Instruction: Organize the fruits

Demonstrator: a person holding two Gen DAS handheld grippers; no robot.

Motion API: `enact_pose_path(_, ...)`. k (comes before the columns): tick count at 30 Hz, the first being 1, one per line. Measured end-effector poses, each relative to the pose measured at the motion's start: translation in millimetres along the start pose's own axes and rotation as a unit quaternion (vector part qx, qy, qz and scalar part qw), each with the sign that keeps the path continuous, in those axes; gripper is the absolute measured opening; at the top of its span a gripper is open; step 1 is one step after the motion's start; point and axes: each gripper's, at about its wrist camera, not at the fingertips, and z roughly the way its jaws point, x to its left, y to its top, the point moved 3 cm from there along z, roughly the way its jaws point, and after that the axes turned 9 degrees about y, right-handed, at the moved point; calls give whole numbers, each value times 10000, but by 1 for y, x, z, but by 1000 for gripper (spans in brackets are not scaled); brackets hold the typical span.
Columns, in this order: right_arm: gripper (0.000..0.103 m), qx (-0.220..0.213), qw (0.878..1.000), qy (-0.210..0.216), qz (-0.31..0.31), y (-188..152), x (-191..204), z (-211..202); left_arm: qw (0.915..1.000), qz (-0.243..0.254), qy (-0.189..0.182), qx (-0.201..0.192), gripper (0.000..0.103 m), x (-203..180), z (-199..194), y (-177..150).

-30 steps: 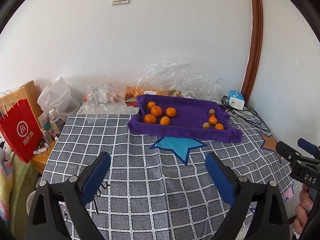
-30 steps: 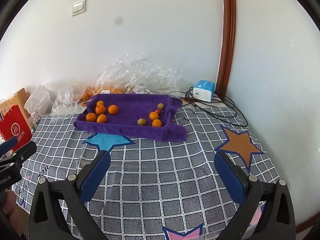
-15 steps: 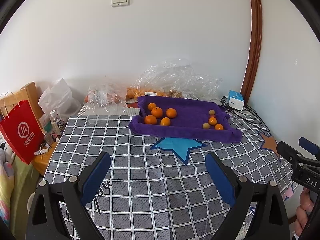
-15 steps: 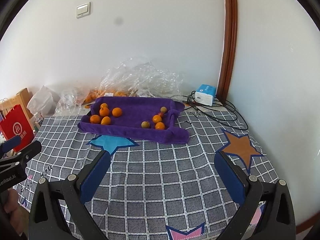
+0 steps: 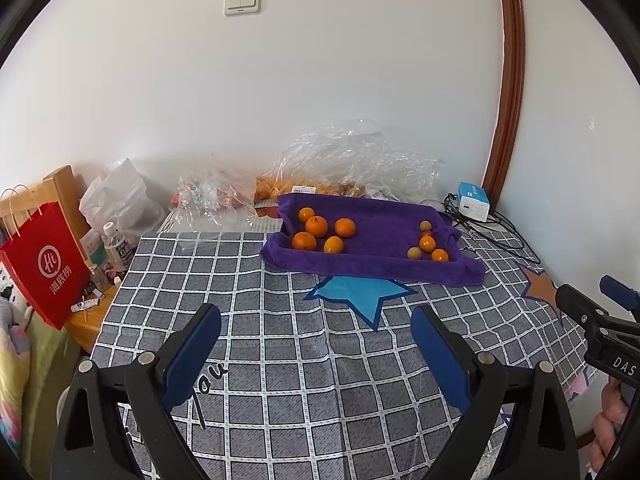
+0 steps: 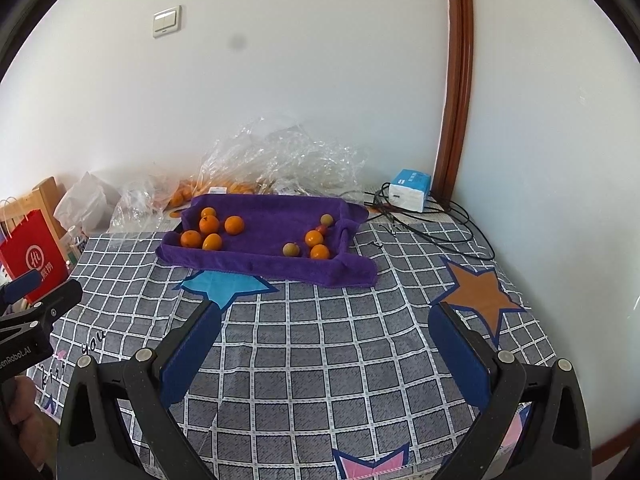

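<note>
A table covered with a grey checked cloth (image 5: 320, 360) printed with coloured stars stands in the corner of a white-walled room, with a light switch (image 5: 242, 0) high on the wall and a brown door frame (image 5: 508, 80) at the corner. The landmark here is the purple towel tray (image 5: 376, 268), a towel shaped into a shallow tray at the far side of the cloth, close to the wall. Behind the tray lie crumpled clear plastic bags (image 5: 360, 160), some with orange fruit inside. To the right of the tray, near the door frame, sits a small white and blue box (image 5: 474, 201) with black cables (image 6: 432, 228) trailing from it over the cloth. Far left of the tray, off the table edge, stand a red paper bag (image 5: 44, 264), a small bottle (image 5: 116, 246) and a white plastic bag (image 5: 120, 196). Nothing stands on the cloth between the grippers and the tray. In the tray's left end five oranges (image 5: 316, 226) sit bunched together; in its right end lies a looser group of smaller fruit (image 5: 427, 243), orange, pale greenish and one red. The left gripper (image 5: 316, 344) hovers over the near cloth, well short of the tray, its blue-padded fingers spread wide and empty. The right gripper (image 6: 324, 340) hangs likewise, fingers wide apart, holding nothing.
</note>
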Motion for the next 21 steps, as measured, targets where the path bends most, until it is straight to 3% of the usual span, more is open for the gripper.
enact_pose_path(21,102,29,10000,-11,-3,-1,2,4,10000,-47,66,21,96,2,1,-1)
